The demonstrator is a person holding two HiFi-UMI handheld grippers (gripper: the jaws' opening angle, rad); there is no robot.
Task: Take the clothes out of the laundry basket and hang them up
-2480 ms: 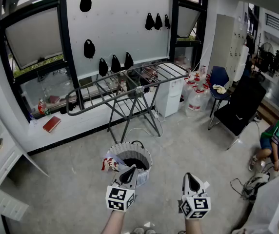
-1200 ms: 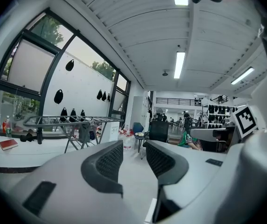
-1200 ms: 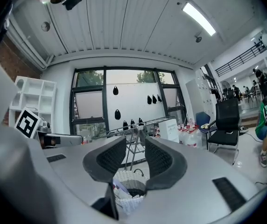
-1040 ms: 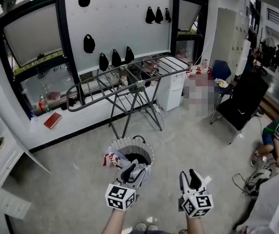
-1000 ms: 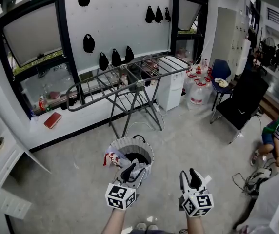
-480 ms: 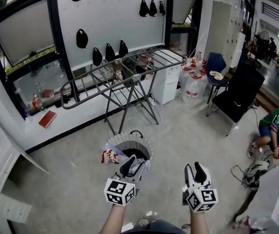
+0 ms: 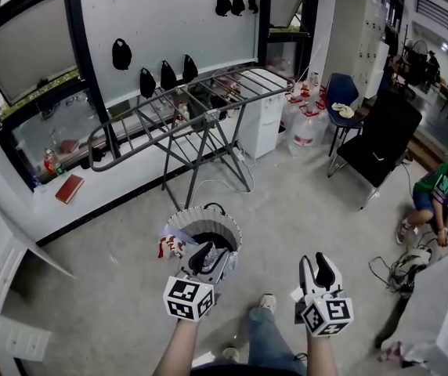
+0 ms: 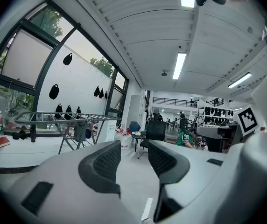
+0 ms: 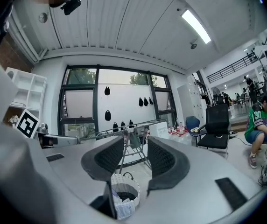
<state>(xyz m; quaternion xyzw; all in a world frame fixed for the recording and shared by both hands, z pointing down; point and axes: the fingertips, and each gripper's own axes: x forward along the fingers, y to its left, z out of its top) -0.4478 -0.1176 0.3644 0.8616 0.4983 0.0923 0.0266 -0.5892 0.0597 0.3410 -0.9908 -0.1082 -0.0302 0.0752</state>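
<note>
A round white laundry basket [image 7: 178, 221] stands on the grey floor with dark clothes [image 7: 208, 243] inside and a red-and-white cloth [image 7: 168, 247] hanging over its left rim. My left gripper [image 7: 206, 257] hovers over the basket's near rim, open and empty; in the left gripper view [image 8: 134, 157] only floor shows between its pads. My right gripper [image 7: 319, 269] is held to the right of the basket, open and empty. The right gripper view [image 9: 136, 154] shows the basket [image 9: 125, 193] low between its jaws. Behind the basket stands the grey drying rack [image 7: 196, 100].
A black chair [image 7: 374, 151], a blue chair [image 7: 340, 99] and water jugs [image 7: 304, 125] stand at right. A person in green [image 7: 435, 196] sits on the floor. A white cabinet [image 7: 260, 130] is behind the rack, a white box [image 7: 443, 312] at near right, my own leg [image 7: 261, 337] below.
The view has tipped down and closed in on the basket and rack. My leg and shoe have come into sight. The left gripper has shifted slightly over the basket; both stay open.
</note>
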